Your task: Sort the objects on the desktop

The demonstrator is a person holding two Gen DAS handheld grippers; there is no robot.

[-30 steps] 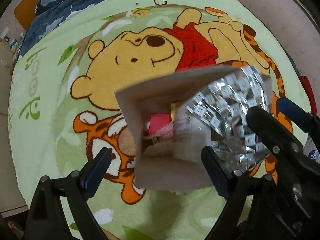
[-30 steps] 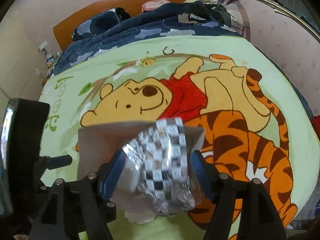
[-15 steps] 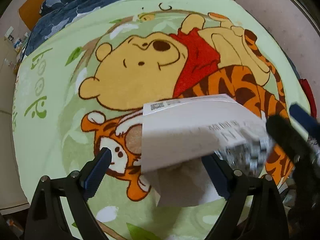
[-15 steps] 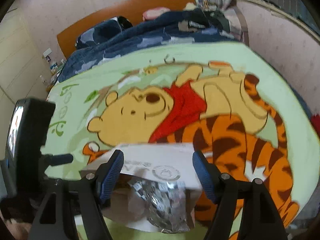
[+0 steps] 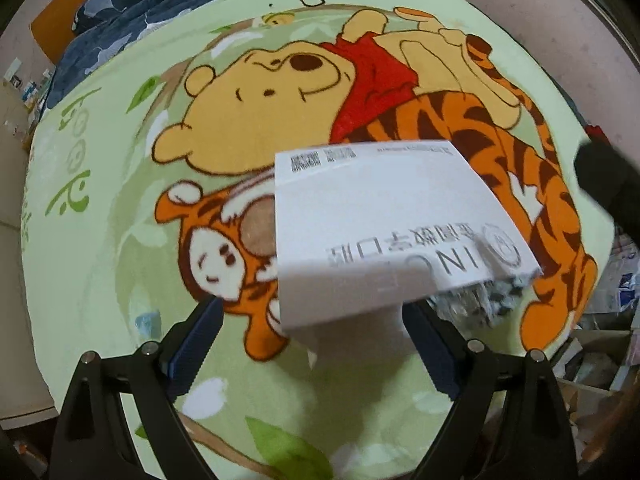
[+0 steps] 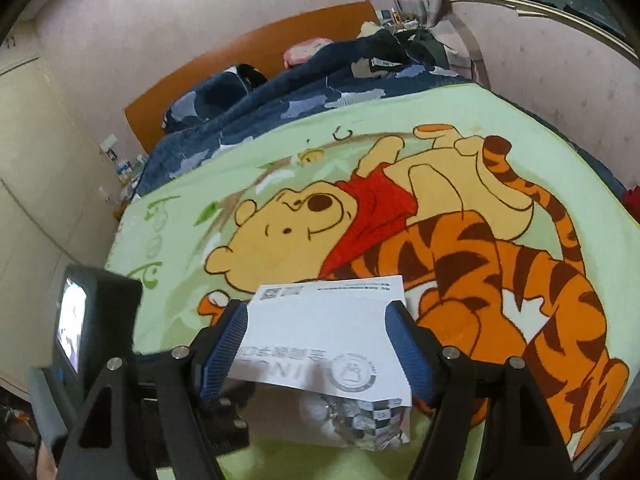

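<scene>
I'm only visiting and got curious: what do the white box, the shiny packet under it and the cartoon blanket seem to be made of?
Box: likely thin cardboard, matte white with printed text; its flap stays flat with crisp edges.
Packet: probably metallised foil or plastic, since it glints and crinkles, with a checked print.
Blanket: soft fleece or plush, judging by its fuzzy, dull surface.

Left hand-held gripper (image 5: 312, 344) steeply downward, jaws wide; right hand-held gripper (image 6: 320, 348) slanted down, jaws parted.

Green cartoon blanket (image 6: 520, 128) with a yellow bear and striped tiger, dark blue patterned duvet (image 6: 304, 92) bunched just beyond the blanket, orange wooden headboard (image 6: 256, 52) behind the duvet, pink wall (image 6: 160, 20) above the headboard
</scene>
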